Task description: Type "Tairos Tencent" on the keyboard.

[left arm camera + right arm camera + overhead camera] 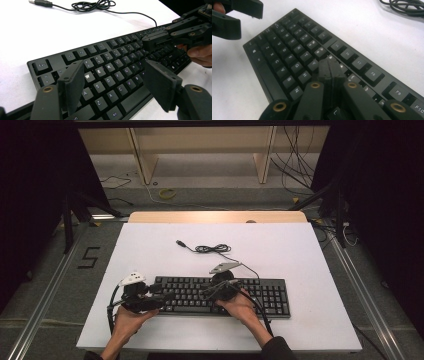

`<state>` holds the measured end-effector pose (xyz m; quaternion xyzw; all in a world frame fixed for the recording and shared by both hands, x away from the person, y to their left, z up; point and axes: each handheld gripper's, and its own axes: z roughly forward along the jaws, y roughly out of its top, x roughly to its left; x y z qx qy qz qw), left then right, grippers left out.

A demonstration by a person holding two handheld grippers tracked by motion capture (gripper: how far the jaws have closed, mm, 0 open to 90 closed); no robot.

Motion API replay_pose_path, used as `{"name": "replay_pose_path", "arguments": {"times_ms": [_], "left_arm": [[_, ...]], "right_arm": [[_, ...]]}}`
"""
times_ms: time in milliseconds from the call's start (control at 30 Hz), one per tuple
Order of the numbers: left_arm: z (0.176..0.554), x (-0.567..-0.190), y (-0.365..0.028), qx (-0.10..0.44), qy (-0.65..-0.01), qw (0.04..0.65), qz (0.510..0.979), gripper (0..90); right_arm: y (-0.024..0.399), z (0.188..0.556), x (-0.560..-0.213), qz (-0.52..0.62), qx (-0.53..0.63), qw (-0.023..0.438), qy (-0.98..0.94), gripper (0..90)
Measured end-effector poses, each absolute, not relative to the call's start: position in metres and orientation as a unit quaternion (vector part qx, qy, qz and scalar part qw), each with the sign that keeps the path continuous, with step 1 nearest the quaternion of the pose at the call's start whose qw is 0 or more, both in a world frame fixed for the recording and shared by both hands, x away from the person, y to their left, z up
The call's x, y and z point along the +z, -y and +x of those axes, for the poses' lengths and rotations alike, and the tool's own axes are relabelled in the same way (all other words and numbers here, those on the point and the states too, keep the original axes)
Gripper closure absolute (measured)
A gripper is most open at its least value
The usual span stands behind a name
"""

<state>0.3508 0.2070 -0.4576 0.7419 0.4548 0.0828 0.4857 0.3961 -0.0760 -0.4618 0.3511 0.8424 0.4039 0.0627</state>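
Note:
A black keyboard (260,295) lies across the near half of the white board, and its cable (212,249) coils behind it and ends in a USB plug (181,242). My left gripper (161,297) hovers over the keyboard's left end with its jaws wide apart and nothing between them. In the left gripper view the left gripper (113,68) frames the letter keys (100,72). My right gripper (206,292) is shut over the middle of the keyboard. In the right gripper view the right gripper (330,62) points down at the keys near the number row; I cannot tell if it touches them.
The white board (150,255) covers a wooden table whose back edge (215,216) shows behind it. Beyond it are grey floor, wooden shelf legs (142,160) and loose cables (295,165). Metal rails (50,290) run along both sides.

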Motion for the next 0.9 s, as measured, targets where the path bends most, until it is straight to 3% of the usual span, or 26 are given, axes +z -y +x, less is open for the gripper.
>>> {"name": "replay_pose_path", "arguments": {"times_ms": [900], "left_arm": [[0.352,-0.458,-0.210,0.087,-0.458,0.483,0.741,31.4]], "right_arm": [[0.070,0.400,-0.476,0.359,0.367,0.073,-0.855,90.0]]}}
